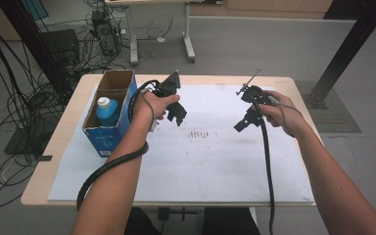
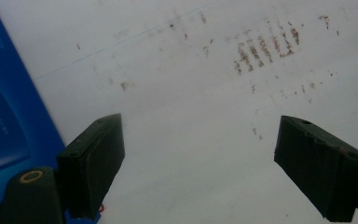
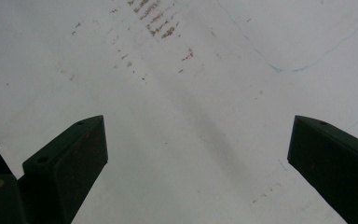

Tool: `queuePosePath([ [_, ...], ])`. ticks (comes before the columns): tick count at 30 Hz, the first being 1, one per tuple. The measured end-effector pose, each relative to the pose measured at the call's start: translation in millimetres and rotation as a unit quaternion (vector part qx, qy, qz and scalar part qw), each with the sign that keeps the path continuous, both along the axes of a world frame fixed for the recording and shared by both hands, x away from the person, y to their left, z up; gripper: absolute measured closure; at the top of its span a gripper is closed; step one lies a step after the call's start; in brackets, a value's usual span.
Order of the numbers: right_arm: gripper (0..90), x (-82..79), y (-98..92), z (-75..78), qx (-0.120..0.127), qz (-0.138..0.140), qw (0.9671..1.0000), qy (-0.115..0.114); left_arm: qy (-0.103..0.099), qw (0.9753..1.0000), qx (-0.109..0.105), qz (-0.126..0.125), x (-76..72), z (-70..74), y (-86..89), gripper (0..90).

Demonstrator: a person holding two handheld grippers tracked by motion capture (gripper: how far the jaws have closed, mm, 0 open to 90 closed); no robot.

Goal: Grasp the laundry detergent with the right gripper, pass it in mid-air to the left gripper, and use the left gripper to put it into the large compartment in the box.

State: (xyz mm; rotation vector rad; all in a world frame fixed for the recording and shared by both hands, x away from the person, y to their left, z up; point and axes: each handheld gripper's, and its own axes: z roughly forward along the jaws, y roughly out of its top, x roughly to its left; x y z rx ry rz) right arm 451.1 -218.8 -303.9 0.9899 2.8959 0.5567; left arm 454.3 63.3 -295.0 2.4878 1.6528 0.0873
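Note:
Over the white sheet (image 1: 200, 161) a person holds two black grippers. My left gripper (image 1: 177, 116) hangs just right of a blue cardboard box (image 1: 108, 132); its jaws stand wide apart with nothing between them. The same gripper (image 2: 198, 154) looks down on stained white paper, with the box's blue wall (image 2: 9, 121) at its left. A blue bottle with a white cap (image 1: 106, 110) stands inside the box. My right gripper (image 1: 241, 125) hovers above the sheet's right half, open and empty. That gripper (image 3: 196, 154) faces bare paper with brown marks (image 3: 156, 16).
The wooden table (image 1: 73, 103) carries the sheet and the box. Brown smudges (image 1: 201, 133) mark the sheet's middle. Black cables (image 1: 269, 176) trail from both grippers toward the near edge. Beyond the table lie floor cables, a computer case (image 1: 103, 34) and another table's legs (image 1: 188, 44).

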Motion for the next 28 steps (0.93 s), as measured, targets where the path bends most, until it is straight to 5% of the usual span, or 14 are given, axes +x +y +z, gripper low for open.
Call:
queuePosePath([
  [28,4.6,-3.2,-4.6,2.6,-0.003,-0.009,0.9999,0.002,0.001,1.0,-0.004,-0.001,-3.2,-1.9,0.8,16.5],
])
